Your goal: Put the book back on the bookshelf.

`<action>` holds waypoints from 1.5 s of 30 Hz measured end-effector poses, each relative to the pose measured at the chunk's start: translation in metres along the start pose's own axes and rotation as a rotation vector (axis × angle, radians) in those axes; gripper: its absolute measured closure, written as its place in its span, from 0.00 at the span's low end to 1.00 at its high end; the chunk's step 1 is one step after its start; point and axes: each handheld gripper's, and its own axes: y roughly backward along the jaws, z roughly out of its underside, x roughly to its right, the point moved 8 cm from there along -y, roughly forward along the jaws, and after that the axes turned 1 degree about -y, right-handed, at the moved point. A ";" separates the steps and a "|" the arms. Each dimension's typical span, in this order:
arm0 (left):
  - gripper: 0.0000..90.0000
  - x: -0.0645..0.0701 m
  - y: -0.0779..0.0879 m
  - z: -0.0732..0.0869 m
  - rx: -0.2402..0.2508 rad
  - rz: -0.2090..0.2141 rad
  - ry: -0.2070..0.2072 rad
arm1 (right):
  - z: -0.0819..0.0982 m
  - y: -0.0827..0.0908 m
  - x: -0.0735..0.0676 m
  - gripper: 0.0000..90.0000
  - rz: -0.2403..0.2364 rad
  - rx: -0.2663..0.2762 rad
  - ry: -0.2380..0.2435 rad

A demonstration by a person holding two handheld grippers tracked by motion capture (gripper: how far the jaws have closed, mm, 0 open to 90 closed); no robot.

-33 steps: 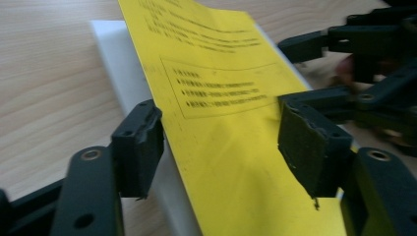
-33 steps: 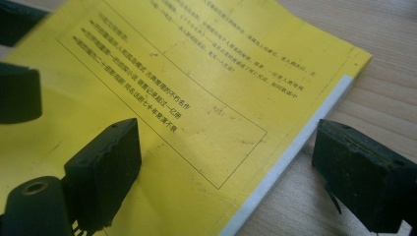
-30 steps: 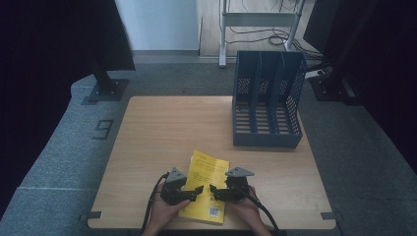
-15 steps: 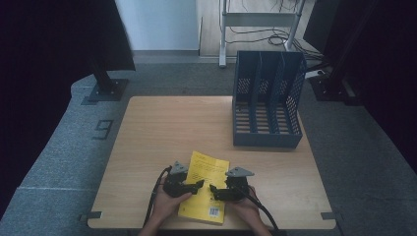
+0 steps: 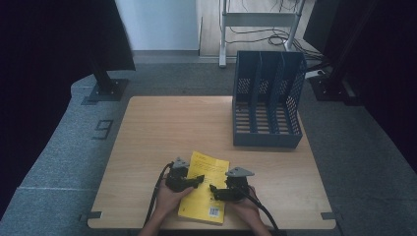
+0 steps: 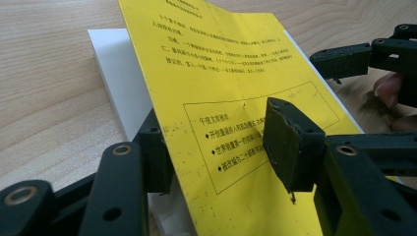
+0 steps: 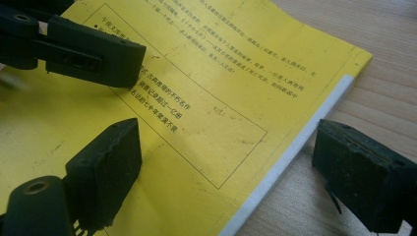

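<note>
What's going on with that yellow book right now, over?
Left gripper fingers closing around the lifted yellow cover, not yet pinching. Right gripper open, straddling the book's edge. Nothing in the way; file rack stands apart.

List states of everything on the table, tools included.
yellow book: lying on the table, top cover lifted off the white pages.
left tool: open, jaws have just been closing, cover between them, no clear pinch yet.
right tool: open, straddling the book's edge.
file holder: upright, slots look empty.
</note>
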 end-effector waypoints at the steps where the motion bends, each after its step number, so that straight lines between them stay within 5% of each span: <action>1: 0.55 0.000 0.000 0.000 0.000 0.000 0.000 | 0.000 0.000 0.000 0.12 0.000 0.000 0.000; 21: 0.58 0.002 -0.003 -0.002 -0.005 0.059 0.027 | 0.000 0.000 0.000 0.12 0.001 0.001 -0.001; 29: 0.77 0.003 0.003 -0.007 0.044 0.077 -0.007 | 0.000 0.000 0.000 0.12 -0.003 0.001 -0.002; 37: 0.85 0.004 0.005 -0.008 0.066 0.088 -0.015 | 0.000 0.000 0.000 0.12 -0.002 0.001 0.002; 45: 0.74 0.005 -0.002 -0.007 0.052 0.097 0.009 | -0.001 0.000 0.000 0.12 -0.005 0.003 0.005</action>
